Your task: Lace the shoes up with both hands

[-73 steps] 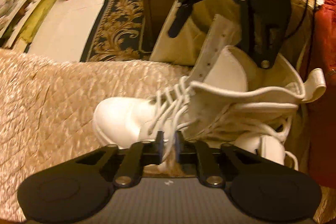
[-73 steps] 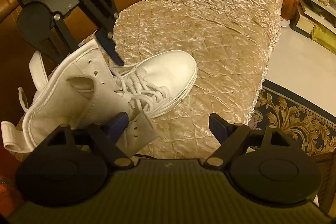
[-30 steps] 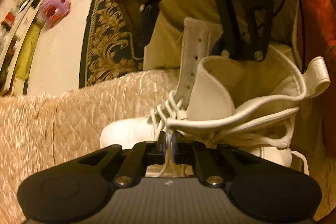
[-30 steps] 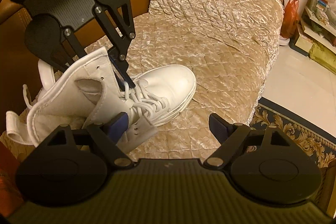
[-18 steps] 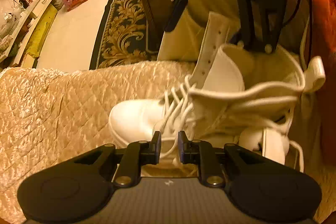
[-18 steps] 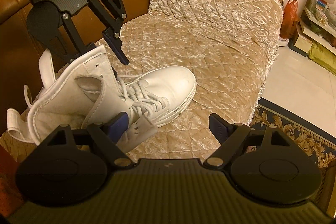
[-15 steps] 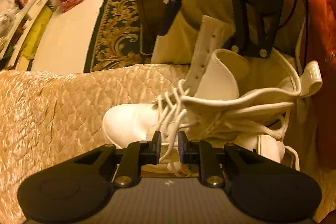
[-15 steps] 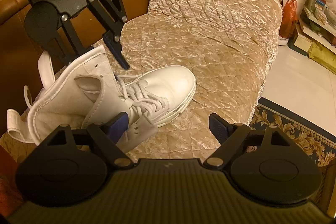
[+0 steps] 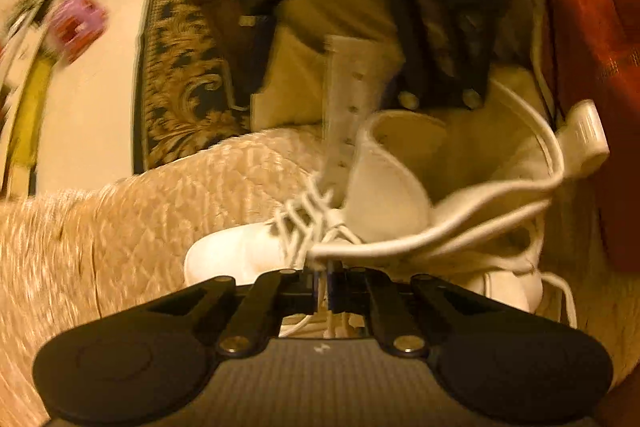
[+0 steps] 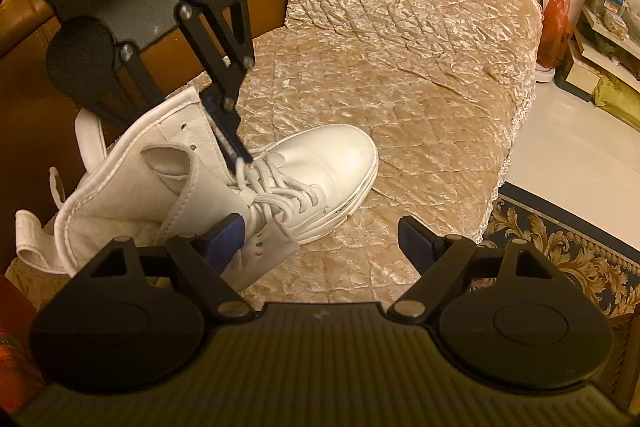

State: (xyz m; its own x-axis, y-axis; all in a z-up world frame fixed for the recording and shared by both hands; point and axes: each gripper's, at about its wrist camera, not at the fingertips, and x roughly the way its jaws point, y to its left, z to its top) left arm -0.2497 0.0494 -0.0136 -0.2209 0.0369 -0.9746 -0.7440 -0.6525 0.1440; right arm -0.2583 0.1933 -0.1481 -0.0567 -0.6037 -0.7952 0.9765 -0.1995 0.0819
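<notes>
1. Pinching a white lace [image 9: 325,311], the left gripper [image 10: 240,155] has just closed its fingers.
2. White high-top boot [image 10: 328,163] lies on the quilted sofa cover [image 10: 420,75], near its front edge.
3. Right gripper [image 10: 320,239] fingers spread wide, one beside the boot's eyelet flap [image 10: 268,251].

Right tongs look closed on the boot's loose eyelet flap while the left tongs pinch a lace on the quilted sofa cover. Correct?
Not quite. The right tongs are open: in the right wrist view only one pad touches the eyelet flap. The left tongs do pinch a lace of the white boot.
</notes>
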